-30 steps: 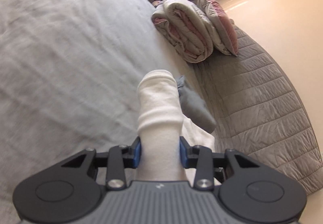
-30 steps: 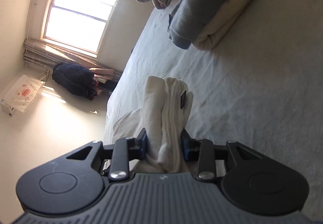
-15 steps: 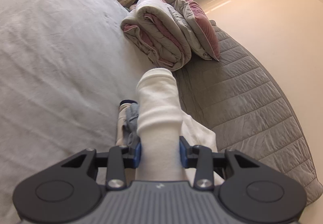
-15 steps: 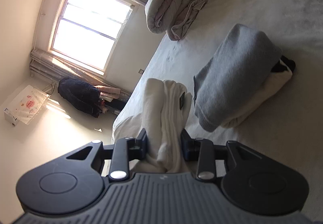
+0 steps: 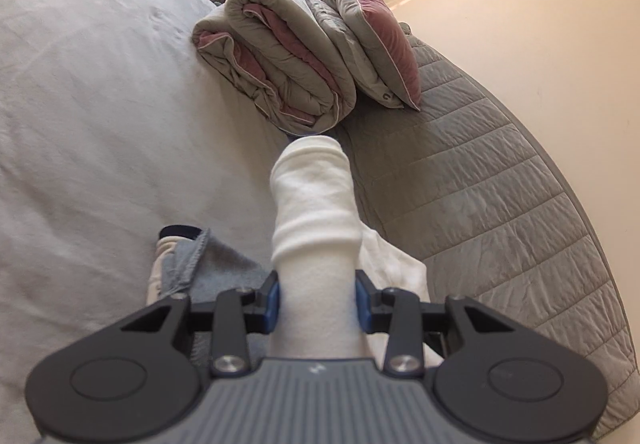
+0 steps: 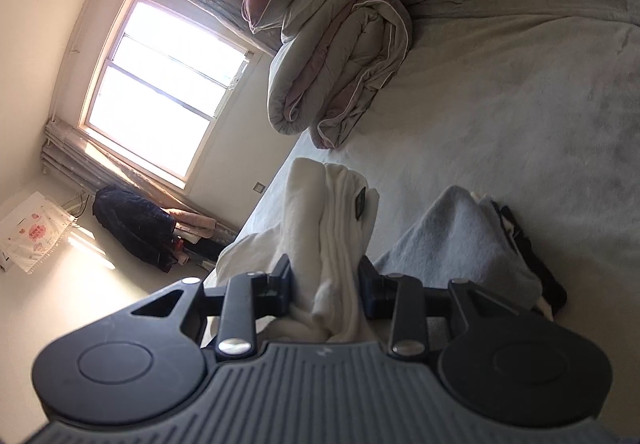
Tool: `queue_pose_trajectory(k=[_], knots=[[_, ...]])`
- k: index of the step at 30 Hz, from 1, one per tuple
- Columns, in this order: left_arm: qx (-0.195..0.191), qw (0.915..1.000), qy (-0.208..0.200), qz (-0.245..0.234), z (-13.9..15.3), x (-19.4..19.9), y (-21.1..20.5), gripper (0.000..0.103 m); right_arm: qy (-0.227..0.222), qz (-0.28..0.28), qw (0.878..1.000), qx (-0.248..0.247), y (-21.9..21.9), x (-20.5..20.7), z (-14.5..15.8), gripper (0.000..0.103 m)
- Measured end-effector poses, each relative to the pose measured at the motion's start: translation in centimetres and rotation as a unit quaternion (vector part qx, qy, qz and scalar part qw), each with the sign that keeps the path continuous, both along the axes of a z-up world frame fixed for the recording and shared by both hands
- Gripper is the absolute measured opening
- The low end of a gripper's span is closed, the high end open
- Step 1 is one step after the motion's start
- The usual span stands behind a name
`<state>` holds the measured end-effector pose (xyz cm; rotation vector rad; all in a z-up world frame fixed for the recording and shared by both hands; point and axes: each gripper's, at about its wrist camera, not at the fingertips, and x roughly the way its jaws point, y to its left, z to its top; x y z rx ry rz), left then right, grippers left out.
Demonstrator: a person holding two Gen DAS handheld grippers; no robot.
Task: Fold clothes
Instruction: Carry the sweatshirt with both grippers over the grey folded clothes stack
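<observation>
Now your folded white garment (image 5: 314,228) hangs between both grippers, its long axis running hand to hand. The left gripper (image 5: 316,296) and right gripper (image 6: 325,286) each pinch an end; the grey folded pile (image 6: 460,244) lies just below-right of the right one.

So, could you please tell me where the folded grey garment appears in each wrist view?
Left wrist: grey garment at lower left, partly behind the gripper.
Right wrist: grey garment at lower right, on the bed.
Shared landmark: rolled duvet, upper centre in both.
</observation>
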<state>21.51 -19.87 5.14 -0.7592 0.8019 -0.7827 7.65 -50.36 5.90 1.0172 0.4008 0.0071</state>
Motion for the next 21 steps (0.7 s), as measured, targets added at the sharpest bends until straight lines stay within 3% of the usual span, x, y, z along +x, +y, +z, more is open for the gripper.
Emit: queue_pose_trajectory(k=[5,10,15,21], knots=[[-0.010,0.9997,0.023,0.006,-3.0,1.4,-2.5,0.039,0.015,-0.013,0.999,-0.032,-1.7,1.2,-1.8,0.037],[0.041,0.9975,0.051,0.025,-6.5,2.0,-4.1,0.044,0.042,-0.025,0.995,-0.086,-2.2,2.7,-4.6,0.045],[0.053,0.9980,0.033,0.012,-4.9,2.2,-3.3,0.048,0.024,-0.027,0.994,-0.099,-2.8,1.6,-4.3,0.051],[0.071,0.9951,-0.051,0.046,-1.7,1.4,-2.8,0.047,-0.018,-0.058,0.985,-0.164,-2.4,0.3,-1.8,0.052]])
